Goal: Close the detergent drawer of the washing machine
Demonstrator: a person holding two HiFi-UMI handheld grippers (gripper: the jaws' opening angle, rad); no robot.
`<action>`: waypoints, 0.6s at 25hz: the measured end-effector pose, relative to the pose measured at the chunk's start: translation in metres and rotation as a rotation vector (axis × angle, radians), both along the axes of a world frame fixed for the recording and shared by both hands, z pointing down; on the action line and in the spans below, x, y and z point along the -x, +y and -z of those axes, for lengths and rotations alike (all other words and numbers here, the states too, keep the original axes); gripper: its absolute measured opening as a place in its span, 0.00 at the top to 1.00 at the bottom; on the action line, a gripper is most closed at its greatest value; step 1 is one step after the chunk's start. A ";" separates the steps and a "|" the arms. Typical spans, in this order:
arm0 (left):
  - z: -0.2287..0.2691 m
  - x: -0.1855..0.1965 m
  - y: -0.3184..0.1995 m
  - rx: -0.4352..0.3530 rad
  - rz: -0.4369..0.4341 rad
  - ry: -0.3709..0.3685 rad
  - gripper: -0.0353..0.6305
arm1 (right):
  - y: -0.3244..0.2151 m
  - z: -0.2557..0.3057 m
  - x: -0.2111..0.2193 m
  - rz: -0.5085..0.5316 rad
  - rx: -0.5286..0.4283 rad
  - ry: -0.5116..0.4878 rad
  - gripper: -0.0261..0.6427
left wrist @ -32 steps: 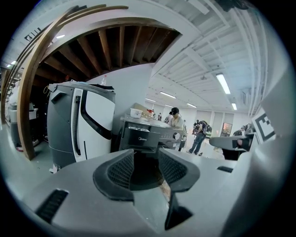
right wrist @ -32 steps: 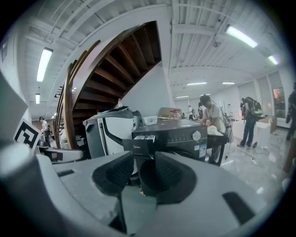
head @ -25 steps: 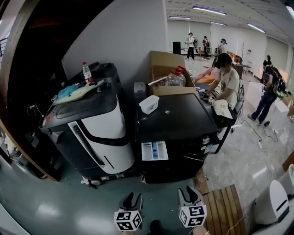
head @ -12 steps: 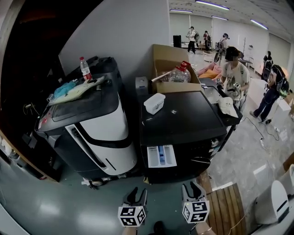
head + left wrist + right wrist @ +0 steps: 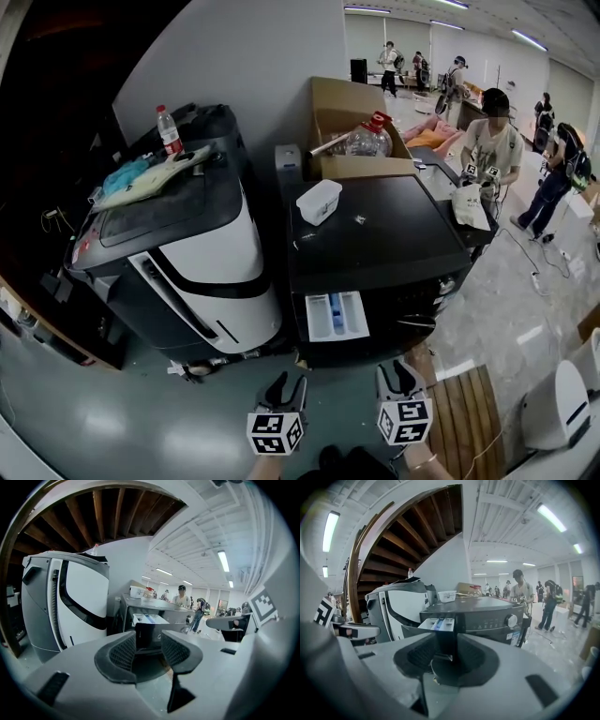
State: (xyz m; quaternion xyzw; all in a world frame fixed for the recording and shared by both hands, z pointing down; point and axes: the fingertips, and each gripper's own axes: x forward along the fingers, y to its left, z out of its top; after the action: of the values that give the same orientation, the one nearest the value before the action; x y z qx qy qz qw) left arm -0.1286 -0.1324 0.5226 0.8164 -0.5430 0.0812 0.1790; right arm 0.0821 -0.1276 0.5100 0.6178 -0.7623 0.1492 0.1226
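Left gripper (image 5: 149, 643): jaws apart, nothing between the pads; only the dark front of the washing machine (image 5: 375, 230) shows through the gap. Right gripper (image 5: 446, 652): jaws likewise apart and empty, aimed at the machine's front. In the head view both grippers hang low above the floor (image 5: 141, 422), in front of the machine, well apart from it and touching nothing. Detergent drawer (image 5: 337, 315): pulled out at the upper left of the machine's front, a white tray with a blue insert in its middle compartment, well apart from both grippers. A knob (image 5: 511, 620) sits on the front panel to the right of the drawer. On the machine's flat black top surface, near the back left corner, stands a white plastic tub (image 5: 319, 201). Behind it an open cardboard box (image 5: 342, 117) holds a large clear jug (image 5: 367, 141). Just beside the washing machine on its left, a white-and-black appliance (image 5: 192, 253) carries a bottle (image 5: 170, 129) and cloths (image 5: 141, 178). A wooden pallet (image 5: 459, 422) lies on the floor at right. A person (image 5: 492, 150) stands beyond the machine's far right corner.
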 end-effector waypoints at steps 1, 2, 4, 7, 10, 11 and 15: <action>0.000 -0.001 -0.002 -0.001 -0.003 -0.003 0.72 | -0.002 -0.001 0.000 0.001 0.002 0.002 0.77; -0.001 -0.002 -0.004 -0.003 -0.006 -0.005 0.72 | -0.004 -0.001 0.000 0.003 0.002 0.003 0.77; -0.002 -0.003 -0.008 -0.004 -0.009 -0.009 0.72 | -0.009 -0.002 0.000 0.010 -0.001 0.005 0.77; -0.006 -0.005 -0.013 0.000 -0.011 -0.019 0.72 | -0.016 -0.005 0.001 0.019 0.001 0.005 0.77; -0.010 -0.006 -0.019 0.007 -0.005 -0.025 0.72 | -0.023 -0.010 0.002 0.027 0.014 -0.002 0.77; -0.011 -0.006 -0.021 0.009 -0.002 -0.025 0.72 | -0.025 -0.013 0.003 0.031 0.020 -0.003 0.77; -0.017 -0.009 -0.030 0.014 0.005 -0.033 0.72 | -0.035 -0.022 0.003 0.051 0.040 0.000 0.77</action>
State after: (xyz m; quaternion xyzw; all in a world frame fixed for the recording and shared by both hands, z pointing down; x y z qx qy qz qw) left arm -0.1197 -0.1624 0.5391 0.8124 -0.5472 0.0980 0.1759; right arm 0.0791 -0.1626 0.5324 0.5956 -0.7746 0.1613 0.1388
